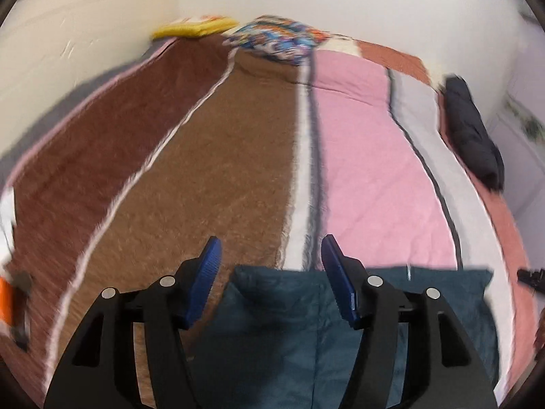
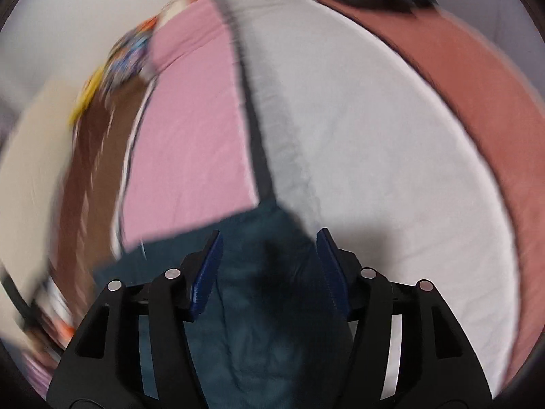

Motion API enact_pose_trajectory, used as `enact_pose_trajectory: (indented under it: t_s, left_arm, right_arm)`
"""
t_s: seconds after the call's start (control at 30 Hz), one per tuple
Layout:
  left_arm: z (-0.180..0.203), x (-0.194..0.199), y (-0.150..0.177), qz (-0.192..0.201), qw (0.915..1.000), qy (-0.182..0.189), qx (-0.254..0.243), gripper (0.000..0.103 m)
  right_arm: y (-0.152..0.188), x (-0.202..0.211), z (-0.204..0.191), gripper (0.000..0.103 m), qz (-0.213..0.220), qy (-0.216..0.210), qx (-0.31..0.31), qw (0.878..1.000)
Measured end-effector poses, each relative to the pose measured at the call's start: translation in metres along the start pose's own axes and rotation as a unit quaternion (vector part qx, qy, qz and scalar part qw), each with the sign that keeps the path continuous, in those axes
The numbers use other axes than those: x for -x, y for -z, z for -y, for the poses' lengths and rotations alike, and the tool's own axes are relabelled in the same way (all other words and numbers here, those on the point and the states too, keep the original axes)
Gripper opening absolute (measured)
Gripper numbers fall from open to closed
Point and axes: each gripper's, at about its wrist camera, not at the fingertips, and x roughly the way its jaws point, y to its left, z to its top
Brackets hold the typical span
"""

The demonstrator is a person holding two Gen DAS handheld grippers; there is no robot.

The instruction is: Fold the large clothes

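Note:
A dark teal garment (image 1: 299,327) lies flat on the striped bed cover (image 1: 218,177), its far edge straight across the near end of the bed. My left gripper (image 1: 270,248) hovers above that edge, open, its blue pads (image 1: 209,262) apart with nothing between them. In the right wrist view the same teal garment (image 2: 265,323) lies below my right gripper (image 2: 269,242), which is also open and holds nothing. Its blue pads (image 2: 328,266) stand above the cloth near the garment's far corner. Both views are blurred.
A bed cover in brown, pink and white stripes fills both views. A patterned pillow (image 1: 276,39) and a yellow item (image 1: 194,29) lie at the far end. A folded dark garment (image 1: 473,136) rests near the right edge. White walls surround the bed.

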Motion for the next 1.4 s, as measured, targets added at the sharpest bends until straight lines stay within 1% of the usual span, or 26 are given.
enact_pose_trajectory:
  t_s: [0.07,0.1,0.13,0.17,0.23,0.27,0.3,0.37,0.4,0.47,0.53,0.6,0.63,0.7,0.77,0.8,0.87,0.9,0.97,1.0,1.07,1.13,1.17,1.2,1.27,1.4]
  left_arm:
    - [0.019,0.014,0.017,0.004,0.9983,-0.014,-0.057,0.06]
    - [0.034,0.023,0.034,-0.002,0.9959,-0.005,-0.09,0.06]
    - [0.045,0.031,0.051,-0.007,0.9937,0.007,-0.111,0.06]
    - [0.058,0.041,0.075,-0.012,0.9911,0.026,-0.13,0.06]
    - [0.072,0.047,0.11,-0.027,0.9877,0.043,-0.148,0.06]
    - [0.074,0.046,0.119,-0.031,0.9875,0.048,-0.147,0.06]
    - [0.076,0.041,0.132,-0.039,0.9875,0.05,-0.144,0.06]
    - [0.077,0.023,0.145,-0.048,0.9882,0.038,-0.141,0.06]
    - [0.074,0.004,0.149,-0.056,0.9895,0.027,-0.13,0.061]
    - [0.071,-0.015,0.149,-0.061,0.9909,0.027,-0.117,0.061]
    - [0.07,-0.03,0.147,-0.056,0.9917,0.03,-0.112,0.061]
    - [0.067,-0.037,0.148,-0.055,0.9924,0.036,-0.103,0.062]
    - [0.068,-0.039,0.148,-0.056,0.9925,0.037,-0.103,0.062]
    - [0.07,-0.04,0.15,-0.062,0.9916,0.035,-0.108,0.062]
    - [0.07,-0.034,0.145,-0.075,0.9903,0.037,-0.111,0.061]
    - [0.07,-0.028,0.141,-0.075,0.9908,0.041,-0.105,0.061]
    - [0.067,-0.012,0.131,-0.048,0.9935,0.058,-0.085,0.061]
    - [0.066,-0.007,0.12,-0.028,0.9947,0.056,-0.081,0.061]
    - [0.07,-0.012,0.103,-0.014,0.9953,0.035,-0.089,0.061]
    - [0.073,-0.022,0.094,-0.013,0.9953,0.02,-0.094,0.061]
    - [0.076,-0.043,0.085,-0.027,0.9951,-0.002,-0.095,0.061]
    - [0.076,-0.07,0.082,-0.055,0.9936,-0.024,-0.096,0.061]
    - [0.076,-0.083,0.085,-0.075,0.9926,-0.023,-0.093,0.061]
    - [0.074,-0.089,0.087,-0.084,0.992,-0.021,-0.092,0.062]
    - [0.074,-0.096,0.09,-0.088,0.9916,-0.02,-0.092,0.063]
    - [0.073,-0.104,0.09,-0.094,0.992,-0.013,-0.082,0.066]
  right_arm:
    - [0.026,0.004,-0.035,0.036,0.007,0.033,0.085,0.996]
    - [0.052,0.009,-0.057,0.036,0.015,0.036,0.137,0.99]
    - [0.071,0.011,-0.069,0.035,0.015,0.025,0.161,0.986]
    - [0.093,0.012,-0.08,0.034,0.013,0.012,0.179,0.984]
    - [0.122,0.011,-0.089,0.034,0.01,0.001,0.194,0.981]
    - [0.134,0.007,-0.093,0.034,0.011,0.008,0.202,0.979]
    - [0.138,0.001,-0.095,0.034,0.014,0.018,0.208,0.978]
    - [0.132,-0.018,-0.096,0.034,0.015,0.049,0.213,0.976]
    - [0.122,-0.035,-0.089,0.034,0.009,0.068,0.202,0.977]
    - [0.108,-0.06,-0.075,0.034,-0.012,0.079,0.176,0.981]
    - [0.097,-0.084,-0.063,0.04,-0.019,0.083,0.157,0.984]
    - [0.097,-0.101,-0.056,0.049,-0.026,0.088,0.148,0.985]
    - [0.096,-0.105,-0.052,0.05,-0.026,0.086,0.14,0.986]
    - [0.089,-0.109,-0.045,0.053,-0.027,0.081,0.129,0.988]
    - [0.087,-0.106,-0.045,0.053,-0.031,0.078,0.127,0.988]
    - [0.083,-0.101,-0.044,0.049,-0.032,0.073,0.126,0.989]
    - [0.077,-0.084,-0.043,0.045,-0.018,0.043,0.11,0.993]
    - [0.07,-0.075,-0.043,0.045,0.0,0.035,0.105,0.994]
    - [0.054,-0.068,-0.043,0.045,0.024,0.056,0.106,0.992]
    - [0.045,-0.072,-0.042,0.045,0.021,0.067,0.105,0.992]
    - [0.032,-0.084,-0.04,0.045,0.012,0.089,0.102,0.991]
    - [0.023,-0.101,-0.039,0.045,0.0,0.121,0.107,0.987]
    - [0.022,-0.111,-0.037,0.045,-0.012,0.127,0.105,0.986]
    - [0.023,-0.12,-0.033,0.045,-0.026,0.124,0.1,0.987]
    - [0.028,-0.135,-0.028,0.045,-0.043,0.124,0.099,0.986]
    - [0.033,-0.144,-0.03,0.045,-0.043,0.137,0.111,0.983]
